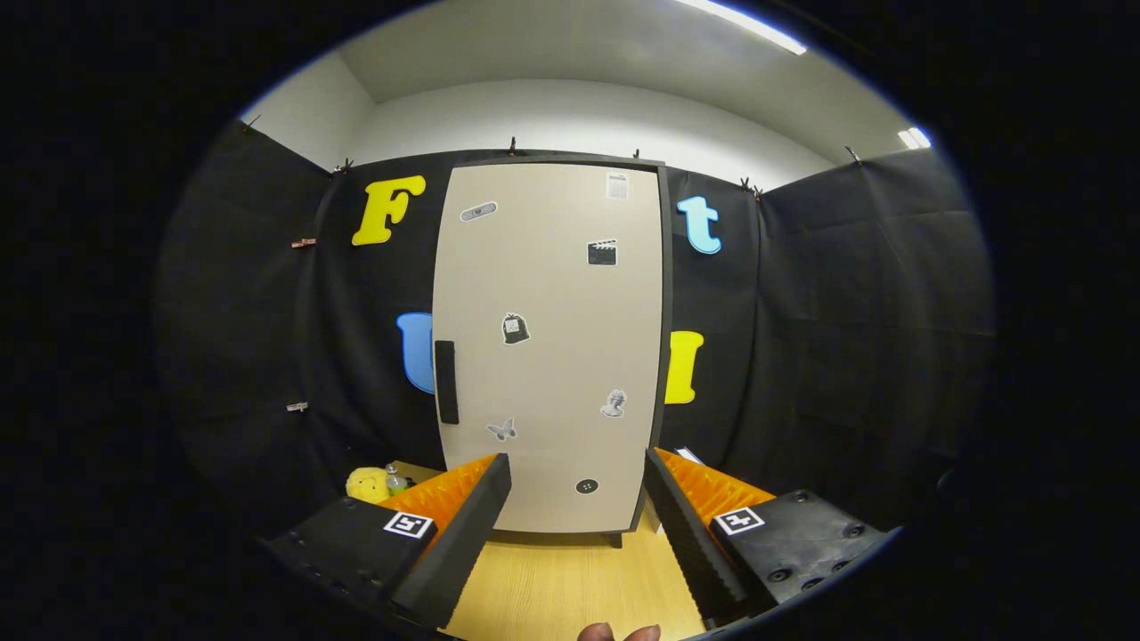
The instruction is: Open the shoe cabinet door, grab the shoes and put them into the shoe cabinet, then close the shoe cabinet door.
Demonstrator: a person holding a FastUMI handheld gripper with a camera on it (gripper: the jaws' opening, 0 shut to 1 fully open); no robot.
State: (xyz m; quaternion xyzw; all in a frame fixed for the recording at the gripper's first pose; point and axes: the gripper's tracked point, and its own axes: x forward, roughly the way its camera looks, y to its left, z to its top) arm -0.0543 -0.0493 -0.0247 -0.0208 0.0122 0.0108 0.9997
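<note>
- Fingertips of a hand are poking in nearest the camera, low between the two tool fingers.
- Spread wide apart, the tool is holding nothing; its fingers are pointing at the cabinet across bare wood.
- Lying beyond the left finger, a yellow plush toy is sitting on the worktop against the black cloth wall, with a small bottle just beside it on the right.
- Standing upright straight ahead of the fingers, the shoe cabinet is showing its dark frame along the top and right side, and a dark foot is showing under the right corner.
- Covering the front of it, the beige door is sitting closed, flush in the frame.
- Running vertically along the door's left edge, about mid-height, a black handle is sitting well beyond the left finger.
- Scattered over the door, several small stickers are showing, too small to make out in detail.
- Peeking out beyond the right finger, at the cabinet's lower right corner, something white is lying on the worktop; what it is cannot be told.
</note>
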